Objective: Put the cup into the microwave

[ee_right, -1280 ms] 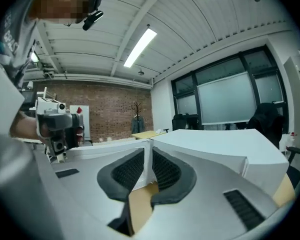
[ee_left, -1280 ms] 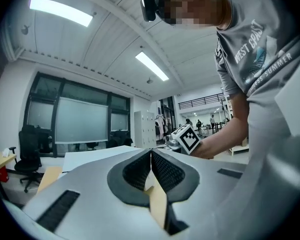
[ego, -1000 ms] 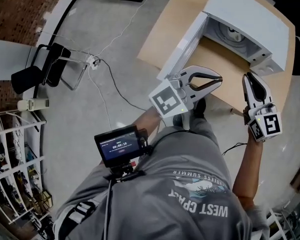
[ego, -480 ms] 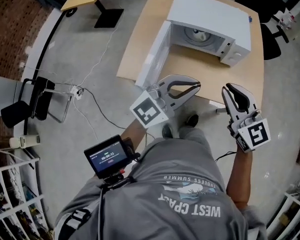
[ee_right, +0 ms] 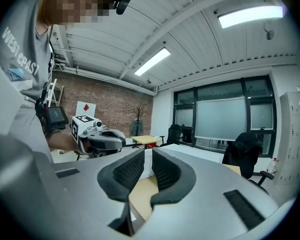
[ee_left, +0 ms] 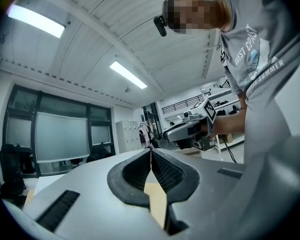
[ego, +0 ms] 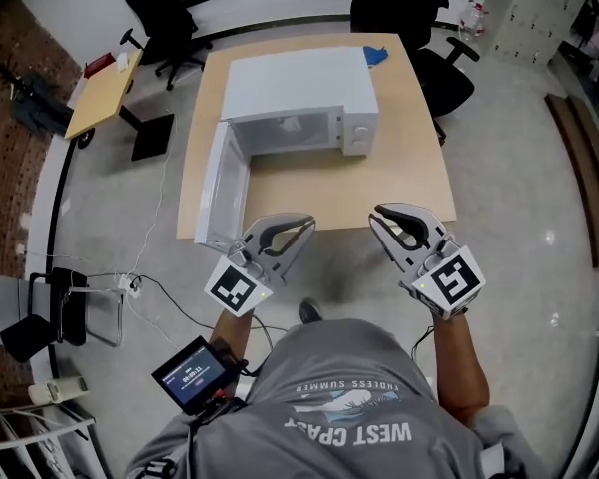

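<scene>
Door: the door (ego: 223, 183) stands swung wide open at centre left of the head view. Its free end reaches the near edge of the bench (ego: 409, 178).
Left gripper: the left gripper (ego: 305, 226) hangs lower middle-left, just off the bench's near edge and apart from the door. Its jaws are clenched tip to tip with nothing between them.
Microwave: the microwave (ego: 299, 83) sits upper middle on the bench, its open cavity facing the person.
Cup: a small pale shape (ego: 291, 123) shows inside the cavity. It is too faint to be sure of, but it is most likely the cup. No cup shows on the bare bench or in either gripper.
Right gripper: the right gripper (ego: 381, 220) hangs lower middle-right, about level with the left one. Its jaws stand a narrow slit apart, released, holding nothing.
Done: by the look of it, the cup is already inside and both grippers are clear of the microwave.
Left: little or nothing of the task as worded. Only the open door might call for closing, which the task does not ask for.
</scene>
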Demonstrator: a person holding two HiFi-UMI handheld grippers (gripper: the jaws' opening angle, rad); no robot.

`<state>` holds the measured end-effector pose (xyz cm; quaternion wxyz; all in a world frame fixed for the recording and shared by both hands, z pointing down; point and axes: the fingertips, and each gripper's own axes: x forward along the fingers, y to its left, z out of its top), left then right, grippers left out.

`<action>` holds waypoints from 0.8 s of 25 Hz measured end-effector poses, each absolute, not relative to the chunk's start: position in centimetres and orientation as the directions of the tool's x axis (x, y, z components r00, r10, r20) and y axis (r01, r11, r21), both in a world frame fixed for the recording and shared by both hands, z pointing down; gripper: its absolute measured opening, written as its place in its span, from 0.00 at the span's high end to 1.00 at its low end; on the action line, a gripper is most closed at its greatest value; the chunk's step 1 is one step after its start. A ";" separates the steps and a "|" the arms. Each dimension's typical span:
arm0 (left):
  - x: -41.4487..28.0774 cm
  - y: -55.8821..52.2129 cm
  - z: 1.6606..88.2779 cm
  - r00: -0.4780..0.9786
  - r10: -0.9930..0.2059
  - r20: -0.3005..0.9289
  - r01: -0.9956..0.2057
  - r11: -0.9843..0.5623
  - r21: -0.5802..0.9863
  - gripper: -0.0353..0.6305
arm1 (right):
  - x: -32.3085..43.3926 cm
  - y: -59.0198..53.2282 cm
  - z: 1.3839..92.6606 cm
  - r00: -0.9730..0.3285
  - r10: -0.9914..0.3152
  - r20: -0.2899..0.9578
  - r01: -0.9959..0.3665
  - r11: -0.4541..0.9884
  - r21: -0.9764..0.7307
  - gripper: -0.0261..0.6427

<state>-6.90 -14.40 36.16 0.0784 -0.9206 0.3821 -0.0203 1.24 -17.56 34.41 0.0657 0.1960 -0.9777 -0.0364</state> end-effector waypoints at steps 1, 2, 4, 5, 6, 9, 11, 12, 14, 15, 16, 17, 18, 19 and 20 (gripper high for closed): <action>-6.0 -14.4 36.1 0.704 -0.710 -0.021 -0.704 -0.693 -0.155 0.91 | 2.3 -17.5 34.3 -0.914 -0.388 0.115 -0.379 0.921 0.094 0.87; -5.2 -14.3 36.1 0.701 -0.713 -0.019 -0.707 -0.690 -0.152 0.91 | 3.2 -17.5 34.2 -0.915 -0.387 0.117 -0.378 0.921 0.093 0.87; -3.5 -14.0 36.2 0.694 -0.720 -0.005 -0.712 -0.685 -0.154 0.91 | 5.0 -17.1 34.0 -0.918 -0.380 0.116 -0.371 0.924 0.094 0.87; -2.7 -14.0 36.3 0.691 -0.723 0.003 -0.714 -0.682 -0.158 0.91 | 5.8 -16.8 33.8 -0.920 -0.376 0.113 -0.367 0.925 0.094 0.87; -1.8 -13.9 36.3 0.687 -0.726 0.008 -0.716 -0.679 -0.160 0.91 | 6.6 -16.6 33.6 -0.922 -0.371 0.109 -0.362 0.927 0.095 0.87; 0.7 -13.2 36.1 0.683 -0.730 0.002 -0.721 -0.675 -0.157 0.91 | 8.7 -15.6 33.3 -0.929 -0.354 0.104 -0.345 0.934 0.098 0.88; 2.1 -12.3 36.1 0.683 -0.730 0.010 -0.720 -0.675 -0.161 0.91 | 9.9 -14.7 33.1 -0.933 -0.345 0.100 -0.336 0.937 0.098 0.88; 2.6 -11.9 36.1 0.680 -0.733 0.014 -0.721 -0.673 -0.163 0.91 | 10.4 -14.3 33.0 -0.935 -0.340 0.097 -0.331 0.939 0.096 0.88; 3.5 -11.2 36.1 0.670 -0.742 0.015 -0.730 -0.663 -0.163 0.91 | 11.2 -13.6 33.0 -0.941 -0.326 0.095 -0.317 0.943 0.096 0.88; 3.8 -10.9 36.0 0.665 -0.747 0.012 -0.736 -0.657 -0.163 0.91 | 11.5 -13.2 33.0 -0.943 -0.319 0.095 -0.310 0.946 0.098 0.88; 4.2 -10.6 36.0 0.659 -0.752 0.010 -0.741 -0.652 -0.163 0.91 | 11.8 -12.9 33.0 -0.945 -0.312 0.095 -0.303 0.948 0.100 0.88; 4.5 -10.2 36.0 0.654 -0.756 0.010 -0.745 -0.647 -0.163 0.91 | 12.1 -12.7 33.0 -0.947 -0.306 0.095 -0.297 0.950 0.100 0.88; 4.8 -9.9 36.0 0.649 -0.760 0.012 -0.749 -0.642 -0.164 0.91 | 12.4 -12.4 33.0 -0.949 -0.302 0.094 -0.292 0.951 0.100 0.88; 5.0 -9.6 36.0 0.645 -0.764 0.014 -0.752 -0.638 -0.166 0.91 | 12.6 -12.2 32.9 -0.951 -0.297 0.092 -0.288 0.953 0.100 0.88; 5.2 -9.3 35.9 0.640 -0.768 0.013 -0.756 -0.633 -0.167 0.91 | 12.7 -11.9 32.8 -0.953 -0.291 0.090 -0.282 0.954 0.098 0.88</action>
